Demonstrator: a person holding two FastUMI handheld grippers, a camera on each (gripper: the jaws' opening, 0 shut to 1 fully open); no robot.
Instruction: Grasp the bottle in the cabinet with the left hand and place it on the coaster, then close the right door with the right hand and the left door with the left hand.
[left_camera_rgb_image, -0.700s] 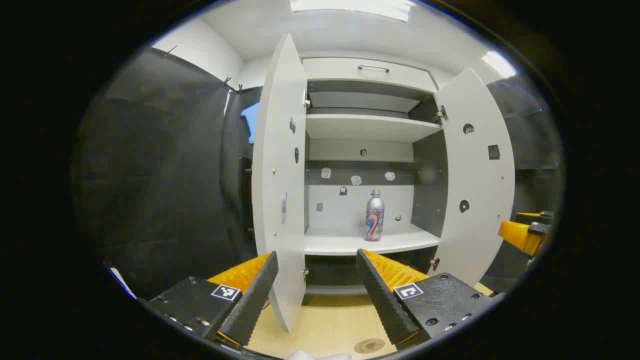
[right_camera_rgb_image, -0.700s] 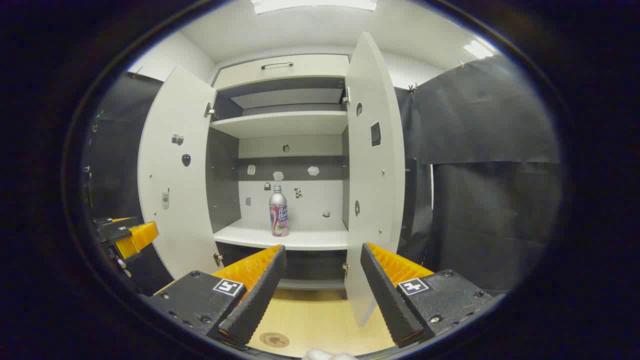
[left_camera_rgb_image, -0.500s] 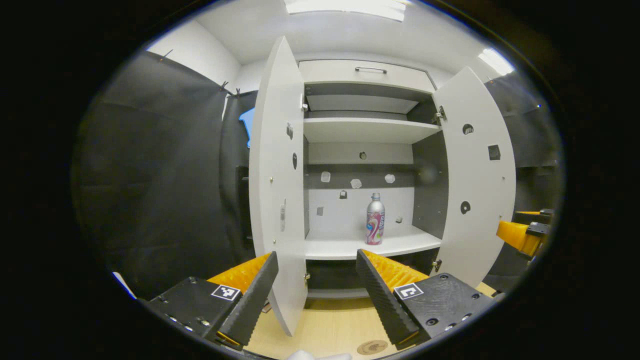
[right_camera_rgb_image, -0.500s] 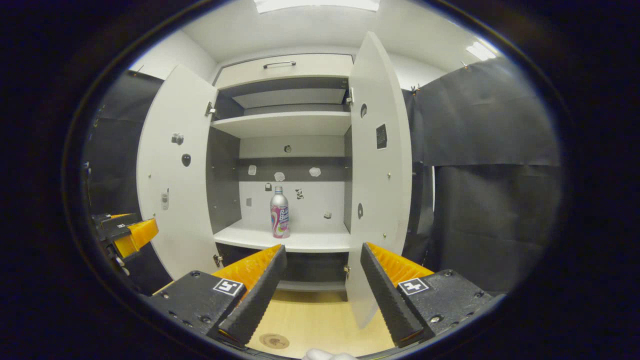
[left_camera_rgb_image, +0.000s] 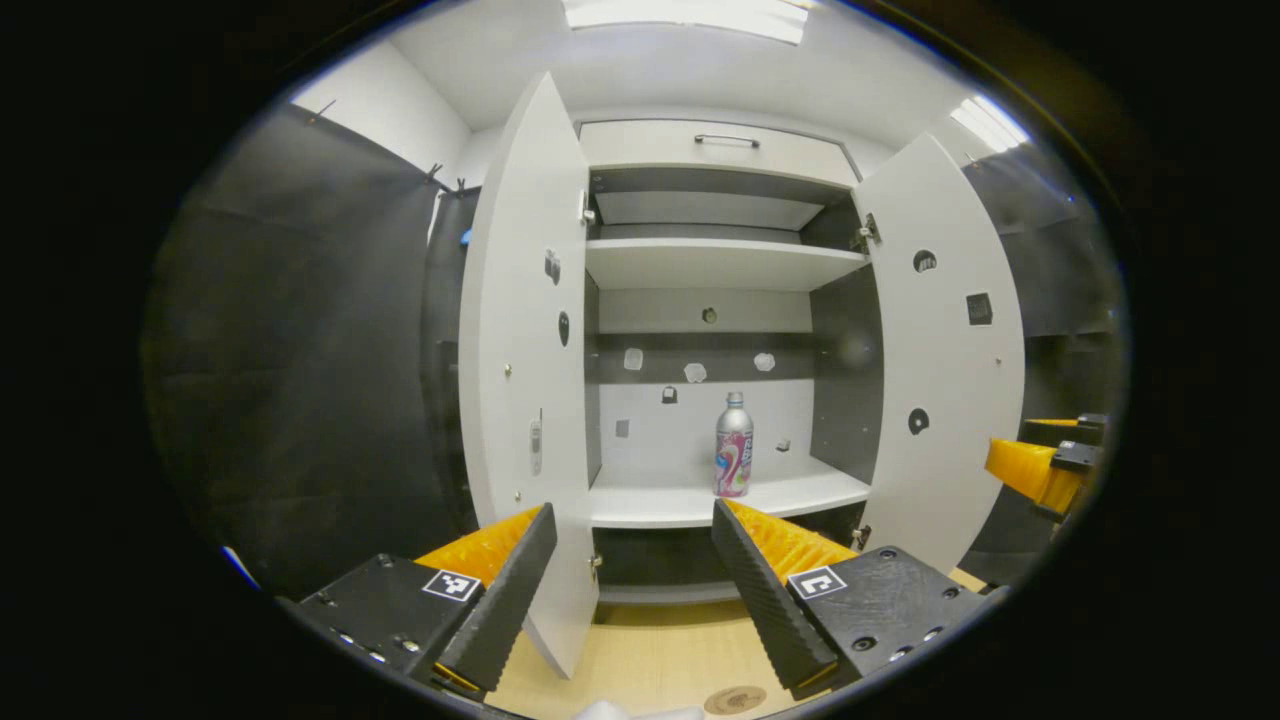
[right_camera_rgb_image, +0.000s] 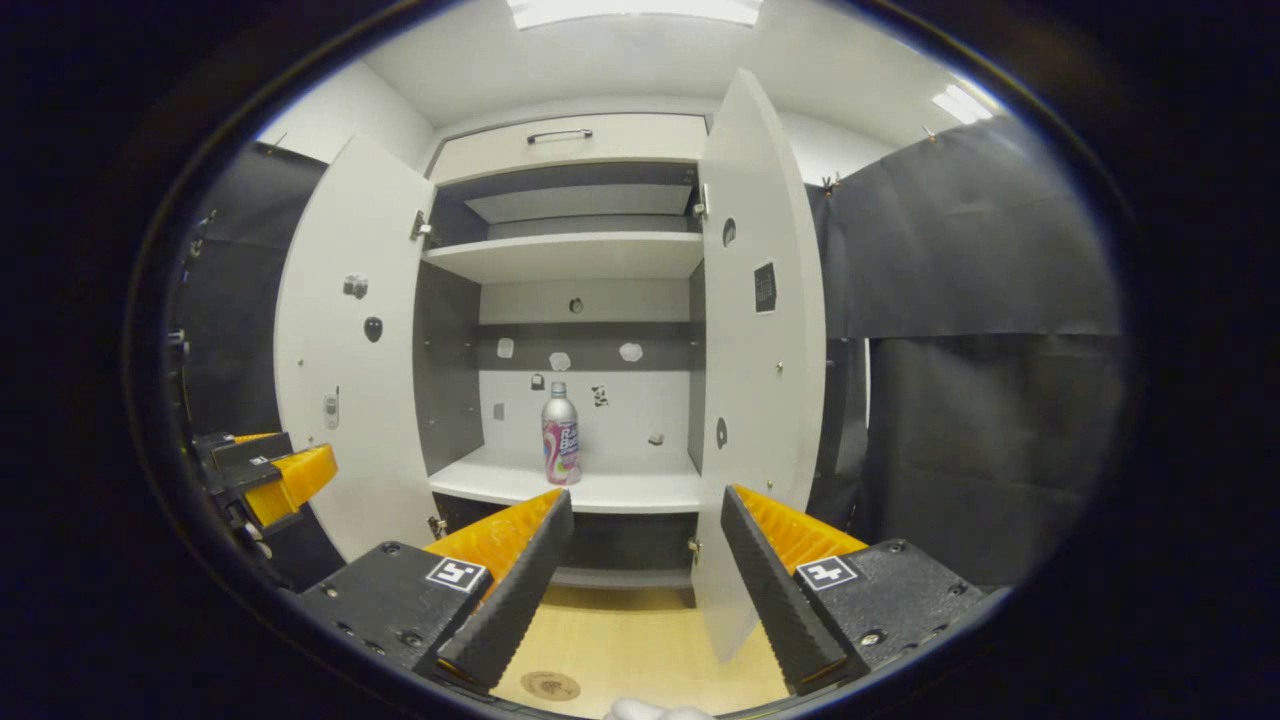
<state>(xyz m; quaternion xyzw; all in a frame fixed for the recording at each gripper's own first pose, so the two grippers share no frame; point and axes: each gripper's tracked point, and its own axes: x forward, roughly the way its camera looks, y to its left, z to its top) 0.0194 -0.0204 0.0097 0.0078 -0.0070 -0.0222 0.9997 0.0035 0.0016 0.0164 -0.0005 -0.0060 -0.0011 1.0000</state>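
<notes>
With its fingers spread wide and empty, the left gripper (left_camera_rgb_image: 630, 580) has been swung slightly rightward toward the bottle (left_camera_rgb_image: 733, 446), left standing upright on the cabinet's lower shelf (left_camera_rgb_image: 690, 502), so the grasp is judged not yet begun.

Left gripper view rides low over the tabletop (left_camera_rgb_image: 650, 655), facing the open cabinet (left_camera_rgb_image: 715, 265) from its left side, well back. Right gripper view looks in from the cabinet's right, equally far off. Both share the shelves, both doors, the bottle (left_camera_rgb_image: 733, 446) and the coaster (right_camera_rgb_image: 549, 685); each catches the other's tongs at its outer edge.
</notes>
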